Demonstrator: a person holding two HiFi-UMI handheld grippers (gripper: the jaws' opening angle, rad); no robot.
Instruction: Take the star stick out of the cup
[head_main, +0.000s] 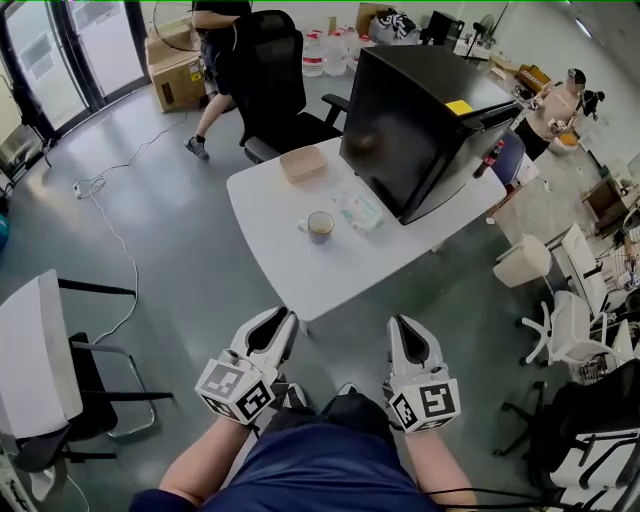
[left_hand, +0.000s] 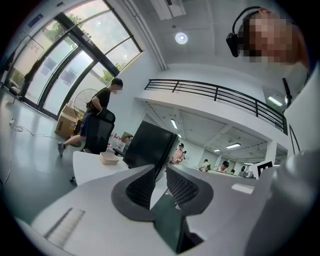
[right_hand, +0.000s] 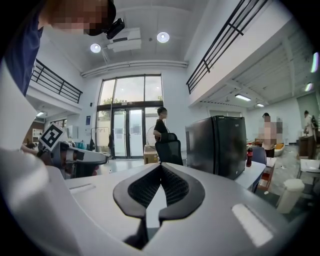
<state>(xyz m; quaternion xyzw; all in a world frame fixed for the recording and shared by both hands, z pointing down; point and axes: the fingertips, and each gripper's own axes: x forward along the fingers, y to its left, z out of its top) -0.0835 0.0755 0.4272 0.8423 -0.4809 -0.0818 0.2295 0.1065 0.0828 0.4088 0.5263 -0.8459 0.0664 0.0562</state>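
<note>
**Current step.** Approach, not yet begun. Neither claw has reached the counter (head_main: 270, 230). Both are held low, at the lower centre of the head view, close to the person's body and off the near counter edge.

**Claw state.**
- Left claw (head_main: 283, 322): released. Its own view shows a narrow gap between the pads, with nothing in it.
- Right claw (head_main: 400, 326): clenched. Its own view shows the pad tips meeting, with nothing held between them.

**Location of the task's thing.**
- The cup (head_main: 320, 226) stands upright on the counter, just above the centre of the head view.
- A clear packet (head_main: 360, 212) lies just to its right.
- A tan tray (head_main: 302, 163) lies further up the frame, apart from the cup.
- A black cabinet (head_main: 420, 110) fills the upper right of the counter.
- The star stick is too small to make out in any view. By the task sentence it is judged to be inside the cup.

**Relation to the claws.** The cup lies well apart from both claws, up-frame and roughly between their two lines, slightly nearer the left claw's side. Bare counter separates it from the near edge.

**Next move, as judged.**
1. Carry one claw forward over the near edge to a point above the cup mouth.
2. If the right claw is used, release it first.
3. Line up the pads on either side of the stick, then close.
4. Lift straight up. A tilted pull could tip the cup, so the other claw may need to steady it.
</note>
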